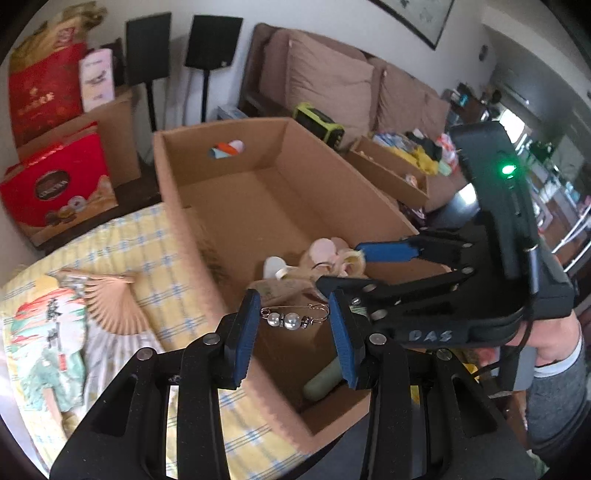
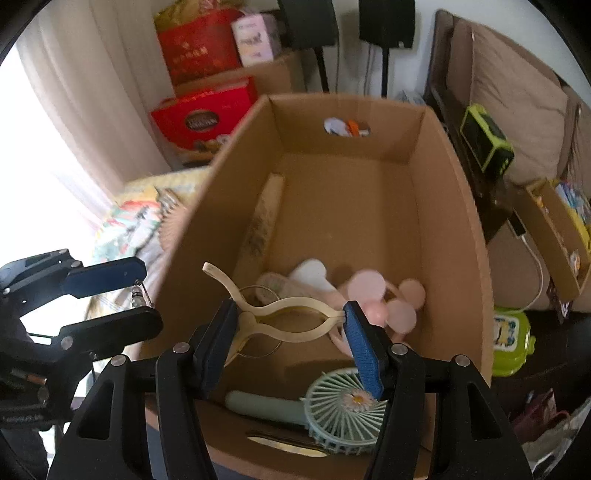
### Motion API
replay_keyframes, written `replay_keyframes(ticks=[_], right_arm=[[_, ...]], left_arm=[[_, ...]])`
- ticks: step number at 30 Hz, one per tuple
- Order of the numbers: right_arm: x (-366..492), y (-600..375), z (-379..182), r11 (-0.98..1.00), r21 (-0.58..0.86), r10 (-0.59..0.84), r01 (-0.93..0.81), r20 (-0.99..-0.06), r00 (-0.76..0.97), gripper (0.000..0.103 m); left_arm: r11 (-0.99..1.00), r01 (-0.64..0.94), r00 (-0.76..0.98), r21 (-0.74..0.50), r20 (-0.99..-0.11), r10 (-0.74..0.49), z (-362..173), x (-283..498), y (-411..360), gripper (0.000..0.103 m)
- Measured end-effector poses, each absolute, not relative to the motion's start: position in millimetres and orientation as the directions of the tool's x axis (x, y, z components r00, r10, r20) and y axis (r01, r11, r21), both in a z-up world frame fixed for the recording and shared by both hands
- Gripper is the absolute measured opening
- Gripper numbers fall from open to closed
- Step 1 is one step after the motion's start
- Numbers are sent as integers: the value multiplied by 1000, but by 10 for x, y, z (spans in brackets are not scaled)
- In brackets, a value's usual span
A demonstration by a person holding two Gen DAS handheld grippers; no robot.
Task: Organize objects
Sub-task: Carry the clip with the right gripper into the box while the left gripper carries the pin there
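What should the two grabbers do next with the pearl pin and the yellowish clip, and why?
Probably lower both a little, then let go. The left gripper holds the pearl pin and the right gripper holds the cream clip, both already above the open cardboard box, where a hand fan and other small things lie.

A brown cushioned sofa (image 1: 332,74) lines the white wall (image 1: 251,14), with perhaps a curtained window (image 2: 55,147).

Both views ride on the hand-held tools and look steeply down along their own jaws. The left wrist view sits close above the near left corner of the open brown cardboard box (image 1: 236,206), facing the brown sofa (image 1: 332,74). The right wrist view hangs nearer over that box (image 2: 458,206), facing its far wall. Both share the box interior and the red gift boxes (image 1: 55,184) behind.
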State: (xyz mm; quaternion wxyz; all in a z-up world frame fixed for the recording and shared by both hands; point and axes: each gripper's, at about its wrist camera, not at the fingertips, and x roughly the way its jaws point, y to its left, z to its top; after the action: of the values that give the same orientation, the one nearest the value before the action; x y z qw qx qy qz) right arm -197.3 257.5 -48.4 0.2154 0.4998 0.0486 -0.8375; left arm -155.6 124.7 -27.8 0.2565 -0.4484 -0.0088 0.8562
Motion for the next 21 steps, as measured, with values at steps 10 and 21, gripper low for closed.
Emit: replay_keyframes(ticks=[10, 21], right_arm=[[-2108, 2694, -804, -908, 213, -335, 360, -886, -321, 61], [-2067, 2938, -664, -907, 293, -391, 303, -854, -343, 65]], left_arm=[[-876, -423, -430, -231, -800, 419, -491, -1633, 1356, 36], [-873, -431, -408, -227, -814, 413, -558, -1699, 1427, 36]])
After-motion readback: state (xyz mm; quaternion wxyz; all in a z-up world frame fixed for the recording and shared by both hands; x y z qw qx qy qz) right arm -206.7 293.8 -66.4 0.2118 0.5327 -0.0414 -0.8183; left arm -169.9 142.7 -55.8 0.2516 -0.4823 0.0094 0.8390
